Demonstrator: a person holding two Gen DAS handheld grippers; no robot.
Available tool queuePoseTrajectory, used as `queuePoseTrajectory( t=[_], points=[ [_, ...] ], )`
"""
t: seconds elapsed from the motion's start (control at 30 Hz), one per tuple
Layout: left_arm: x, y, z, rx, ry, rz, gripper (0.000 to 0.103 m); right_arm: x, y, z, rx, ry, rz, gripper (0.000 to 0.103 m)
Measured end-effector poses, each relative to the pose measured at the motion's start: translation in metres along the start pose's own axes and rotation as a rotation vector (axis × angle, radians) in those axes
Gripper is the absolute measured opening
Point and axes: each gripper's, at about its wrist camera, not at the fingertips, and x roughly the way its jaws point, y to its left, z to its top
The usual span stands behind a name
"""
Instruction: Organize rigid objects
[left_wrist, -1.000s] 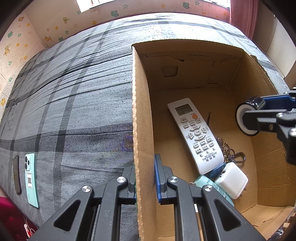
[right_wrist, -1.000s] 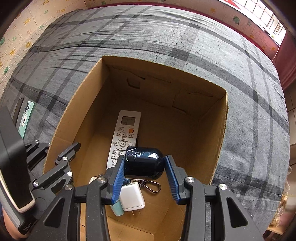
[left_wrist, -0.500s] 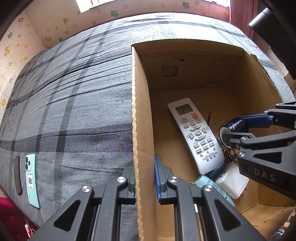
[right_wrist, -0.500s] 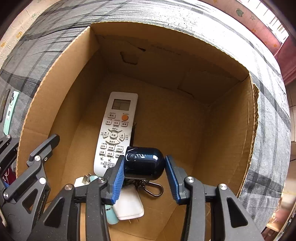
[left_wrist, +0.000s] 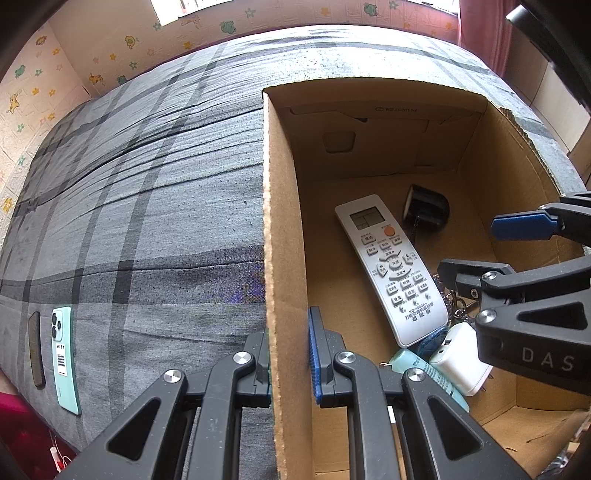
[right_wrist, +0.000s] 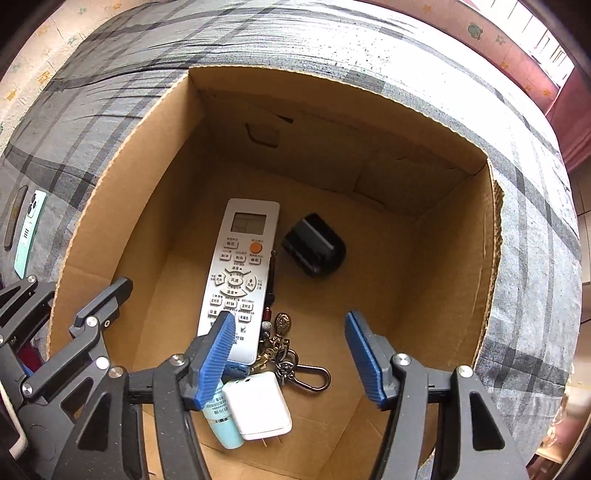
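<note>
On the bed (left_wrist: 147, 206), spread with a grey plaid cover, stood an open cardboard box (left_wrist: 282, 229). The left gripper (left_wrist: 288, 354) pinched the box's left wall near its top edge, one of the jaws outside and one inside, closed tight on the cardboard. The right gripper (right_wrist: 290, 354) hung inside the box, pointing steeply down; its jaws had just been opening and stood wide apart with nothing between them. In the left wrist view the right gripper (left_wrist: 495, 251) reached in from the right edge, its blue pads clear of everything.

The small dark blue case (right_wrist: 314, 245) lay on the box floor, free of the jaws, just beside the upper right of the white remote control (right_wrist: 240, 273), towards the back wall. From the left wrist camera the same case (left_wrist: 424, 210) sat close to the remote (left_wrist: 391, 269), near its display end. Below the remote's lower end lay a bunch of keys with a carabiner (right_wrist: 295, 365), a white charger plug (right_wrist: 258, 406) and a pale teal tube (right_wrist: 223, 421), crowded together at the near side of the box.

Outside the box, at the left of the bed, a mint-green phone (left_wrist: 64, 358) lay face down next to a dark, narrow object (left_wrist: 36, 349).
</note>
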Motion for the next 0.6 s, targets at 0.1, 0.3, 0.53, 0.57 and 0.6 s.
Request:
queuePoseTrajectory(
  t=[0.1,0.3,0.53,0.57,0.6],
  points=[
    [0.0,0.0,0.0,-0.001,0.0,0.0,0.015,-0.008,0.002,-0.001,-0.01,-0.023,-0.017,0.072],
    [0.001,0.001,0.0,0.0,0.0,0.0,0.015,-0.024,0.005,-0.009,0.001,-0.052,-0.039,0.084],
    [0.001,0.001,0.0,0.0,0.0,0.0,0.015,-0.045,-0.007,-0.015,0.034,-0.081,-0.05,0.097],
    [0.001,0.001,0.0,0.001,0.001,0.001,0.015,-0.049,-0.01,-0.016,0.042,-0.087,-0.057,0.099],
    [0.001,0.001,0.0,0.001,0.0,0.002,0.015,-0.054,-0.012,-0.017,0.05,-0.096,-0.064,0.1]
  ],
)
